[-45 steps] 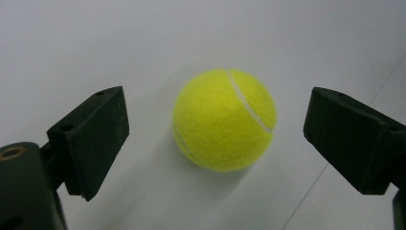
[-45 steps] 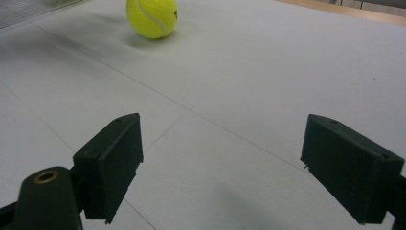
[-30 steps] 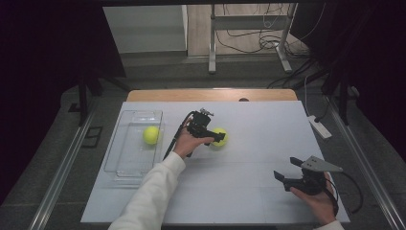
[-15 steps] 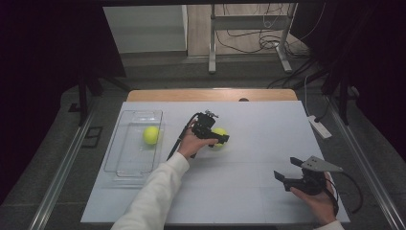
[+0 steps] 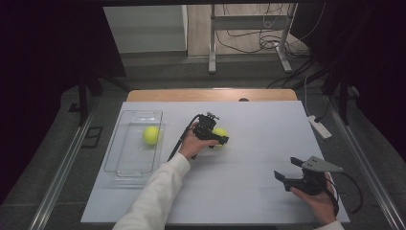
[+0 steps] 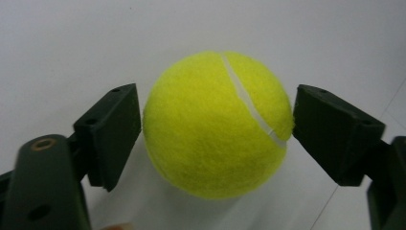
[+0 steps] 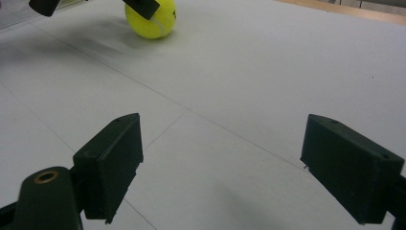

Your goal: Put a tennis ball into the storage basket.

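- Closing on the fuzzy yellow-green tennis ball [image 6: 218, 125], left gripper [image 6: 218, 129]: jaws have just been narrowing, both pads touching its sides.
- Ball sits on white surface [image 5: 258, 143], right of clear plastic tray [image 5: 125, 160].
- Right gripper [image 7: 222, 165]: jaws spread wide, holding nothing.

High view looks down from above; 2 gripper views sit low, sharing the tennis ball [image 6: 218, 124].

No text, label, brand, number or sign can be read on anything in the pictures.
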`<state>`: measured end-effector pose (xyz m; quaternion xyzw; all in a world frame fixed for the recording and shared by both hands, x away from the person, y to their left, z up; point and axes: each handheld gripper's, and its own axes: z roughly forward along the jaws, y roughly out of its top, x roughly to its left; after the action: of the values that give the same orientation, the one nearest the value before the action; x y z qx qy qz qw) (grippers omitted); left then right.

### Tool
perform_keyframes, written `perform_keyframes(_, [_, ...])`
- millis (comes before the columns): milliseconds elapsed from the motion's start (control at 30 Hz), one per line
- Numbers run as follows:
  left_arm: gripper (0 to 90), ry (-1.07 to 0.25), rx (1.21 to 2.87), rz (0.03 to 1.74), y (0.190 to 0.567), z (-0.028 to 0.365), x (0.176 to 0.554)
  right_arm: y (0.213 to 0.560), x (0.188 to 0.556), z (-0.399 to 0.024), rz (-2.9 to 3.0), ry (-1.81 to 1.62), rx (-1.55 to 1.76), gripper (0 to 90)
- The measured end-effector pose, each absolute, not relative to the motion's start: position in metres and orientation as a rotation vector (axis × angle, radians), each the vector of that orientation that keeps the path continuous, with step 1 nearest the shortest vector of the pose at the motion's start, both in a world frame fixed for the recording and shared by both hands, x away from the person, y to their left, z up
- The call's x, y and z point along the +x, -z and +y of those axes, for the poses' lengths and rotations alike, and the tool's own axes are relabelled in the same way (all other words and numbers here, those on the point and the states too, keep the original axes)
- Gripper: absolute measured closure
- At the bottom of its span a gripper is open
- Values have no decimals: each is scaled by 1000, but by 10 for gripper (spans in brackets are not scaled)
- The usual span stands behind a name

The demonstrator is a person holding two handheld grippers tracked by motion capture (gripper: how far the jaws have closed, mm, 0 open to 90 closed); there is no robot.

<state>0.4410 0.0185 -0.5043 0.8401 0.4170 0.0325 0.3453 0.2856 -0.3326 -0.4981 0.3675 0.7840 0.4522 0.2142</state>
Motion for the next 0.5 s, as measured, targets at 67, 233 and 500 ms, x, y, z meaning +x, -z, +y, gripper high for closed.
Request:
perform_keyframes(67, [247,-98,2184,1079,504,18,441,498,285,-333,2172,-1255,1017,147])
perform_keyframes(233, [266,-100,2186,1077,504,19,441,498,285,-333,2173,-1258,1018,147])
perform_keyframes(500, [271,-134,2173,1069,494,24,438,497,284,-333,2165,-1262,1020,147])
